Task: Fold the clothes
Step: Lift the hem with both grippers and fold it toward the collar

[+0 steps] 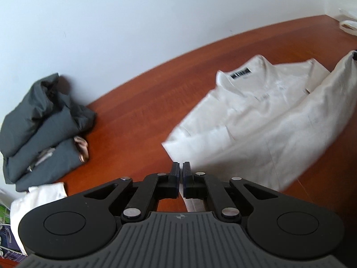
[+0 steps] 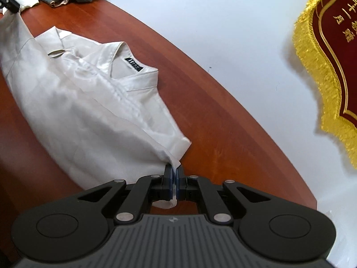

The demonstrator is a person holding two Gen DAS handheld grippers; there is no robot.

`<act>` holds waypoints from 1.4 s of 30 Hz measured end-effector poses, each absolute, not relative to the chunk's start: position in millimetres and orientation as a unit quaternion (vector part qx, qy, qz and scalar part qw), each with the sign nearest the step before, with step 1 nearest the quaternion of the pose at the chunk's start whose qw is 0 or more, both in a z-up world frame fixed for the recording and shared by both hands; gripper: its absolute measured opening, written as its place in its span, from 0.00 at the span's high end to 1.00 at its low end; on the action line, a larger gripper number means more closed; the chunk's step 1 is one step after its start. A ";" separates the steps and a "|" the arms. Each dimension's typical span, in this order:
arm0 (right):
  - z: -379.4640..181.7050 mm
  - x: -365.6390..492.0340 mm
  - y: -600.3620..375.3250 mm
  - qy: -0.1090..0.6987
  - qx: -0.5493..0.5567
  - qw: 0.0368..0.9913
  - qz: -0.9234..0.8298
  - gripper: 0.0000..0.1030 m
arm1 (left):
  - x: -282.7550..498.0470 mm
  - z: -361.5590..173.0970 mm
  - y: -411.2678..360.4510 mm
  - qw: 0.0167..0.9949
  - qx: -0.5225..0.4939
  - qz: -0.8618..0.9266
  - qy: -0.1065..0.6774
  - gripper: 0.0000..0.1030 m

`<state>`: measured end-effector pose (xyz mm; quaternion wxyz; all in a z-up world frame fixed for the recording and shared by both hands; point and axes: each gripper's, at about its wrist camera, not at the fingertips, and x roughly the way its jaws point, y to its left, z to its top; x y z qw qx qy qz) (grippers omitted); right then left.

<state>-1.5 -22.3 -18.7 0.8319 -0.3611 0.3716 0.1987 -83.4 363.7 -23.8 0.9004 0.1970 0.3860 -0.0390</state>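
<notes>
**Two tools clamped on one white shirt**

Two corners of the white shirt [image 2: 89,102] are being gripped. The right tool [image 2: 174,179] is being held closed on the hem corner, with fabric pinched between its pads and a bit poking out behind them. The left tool [image 1: 181,176] is being held closed too; white cloth is being seen just behind its pads, and in the right wrist view it [image 2: 9,2] is being shown pinching the far raised edge of the shirt.

The shirt is being spread across the reddish wooden desk [image 2: 212,120], collar with its black label [image 2: 133,65] lying towards the wall, lower edge being lifted off the surface at both grips.

A dark grey folded garment [image 1: 44,125] is being kept well apart at the desk's end by the wall, with a white cloth [image 1: 38,196] just beside it. A red banner with a gold fringe [image 2: 328,62] is being seen hanging on the wall.
</notes>
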 end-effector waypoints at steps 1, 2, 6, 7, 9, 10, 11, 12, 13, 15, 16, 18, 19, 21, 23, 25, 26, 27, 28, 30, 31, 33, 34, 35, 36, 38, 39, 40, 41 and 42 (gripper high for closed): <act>-18.7 3.7 -20.6 0.371 -0.363 0.831 0.199 0.97 | -77.5 -23.5 362.7 0.902 0.197 -0.036 0.384 0.98; -18.8 9.8 -18.9 0.371 -0.365 0.830 0.200 0.97 | -68.8 -23.0 361.5 0.903 0.196 -0.031 0.380 0.98; -22.1 35.4 -11.8 0.374 -0.370 0.826 0.201 0.97 | -41.0 -27.3 359.4 0.903 0.184 -0.041 0.386 0.98; -23.6 40.0 -10.3 0.376 -0.371 0.824 0.203 0.97 | -37.4 -28.8 359.2 0.902 0.183 -0.045 0.389 0.98; -28.1 47.3 -7.7 0.381 -0.377 0.819 0.206 0.97 | -31.0 -32.6 358.6 0.899 0.186 -0.051 0.393 0.98; -30.2 50.2 -7.1 0.383 -0.379 0.817 0.206 0.97 | -29.8 -34.2 358.6 0.899 0.189 -0.050 0.393 0.98; -31.6 52.7 -6.6 0.384 -0.380 0.816 0.206 0.97 | -28.5 -35.2 359.5 0.899 0.189 -0.046 0.392 0.98; -32.6 54.9 -6.2 0.385 -0.381 0.815 0.205 0.97 | -27.5 -35.4 360.8 0.900 0.187 -0.041 0.391 0.98; -32.7 56.5 -6.0 0.386 -0.380 0.816 0.203 0.97 | -26.4 -35.6 362.1 0.902 0.185 -0.036 0.389 0.99; -32.3 59.9 -5.8 0.386 -0.380 0.817 0.199 0.97 | -24.8 -33.4 365.9 0.906 0.180 -0.026 0.383 0.99; -31.0 61.6 -5.7 0.385 -0.379 0.818 0.197 0.97 | -24.5 -31.9 367.2 0.908 0.180 -0.022 0.378 0.99; -28.4 66.3 -5.6 0.383 -0.376 0.821 0.193 0.97 | -22.7 -26.8 370.1 0.912 0.181 -0.013 0.368 0.99; -27.0 69.5 -5.7 0.382 -0.375 0.823 0.190 0.97 | -20.1 -24.1 371.8 0.915 0.181 -0.008 0.362 0.99; -26.7 77.6 -5.4 0.381 -0.375 0.825 0.184 0.97 | -12.2 -21.1 375.5 0.917 0.181 0.000 0.354 0.99; -27.9 87.4 -4.4 0.382 -0.375 0.826 0.179 0.97 | -4.2 -21.5 377.0 0.919 0.180 0.005 0.352 0.99; -31.0 97.6 -1.9 0.383 -0.376 0.825 0.175 0.97 | 8.7 -24.2 378.0 0.919 0.177 0.013 0.353 0.99; -32.7 102.6 -0.4 0.384 -0.376 0.825 0.175 0.97 | 15.2 -26.2 378.2 0.919 0.176 0.017 0.353 0.99; -34.6 107.8 1.3 0.385 -0.377 0.824 0.174 0.97 | 21.0 -28.1 378.3 0.919 0.175 0.020 0.354 0.99; -36.3 112.5 2.8 0.387 -0.377 0.823 0.174 0.97 | 29.9 -32.0 378.4 0.917 0.175 0.025 0.356 0.99; -40.7 121.0 5.2 0.391 -0.376 0.822 0.174 0.97 | 42.1 -39.0 379.4 0.915 0.176 0.033 0.363 0.99; -46.2 129.2 7.7 0.397 -0.376 0.819 0.174 0.97 | 46.7 -41.8 380.8 0.913 0.176 0.036 0.367 0.99; -53.8 138.5 9.9 0.406 -0.374 0.815 0.176 0.97 | 60.9 -50.5 385.4 0.906 0.170 0.043 0.385 0.99; -57.7 142.6 11.0 0.411 -0.373 0.813 0.177 0.97 | 65.6 -53.5 387.3 0.904 0.166 0.045 0.390 0.99; -62.3 147.1 12.2 0.417 -0.373 0.810 0.179 0.97 | 71.2 -58.6 389.3 0.902 0.164 0.047 0.397 0.99; -68.5 152.1 13.5 0.424 -0.373 0.805 0.181 0.97 | 76.0 -63.9 391.1 0.899 0.163 0.048 0.404 0.99; -76.2 156.8 14.6 0.431 -0.373 0.800 0.184 0.97 | 83.1 -73.0 393.9 0.894 0.160 0.050 0.416 0.99; -82.3 160.1 15.2 0.438 -0.374 0.796 0.187 0.97 | 84.2 -75.0 394.4 0.893 0.159 0.050 0.419 0.99; -86.3 162.1 15.2 0.443 -0.373 0.793 0.189 0.97 | 85.3 -77.4 394.8 0.891 0.160 0.050 0.422 0.99; -88.6 162.9 15.0 0.446 -0.372 0.792 0.189 0.97 | 87.0 -81.5 395.5 0.888 0.159 0.050 0.428 0.99; -91.9 164.1 14.7 0.450 -0.371 0.790 0.190 0.97 | 88.3 -85.9 396.3 0.885 0.158 0.049 0.435 0.98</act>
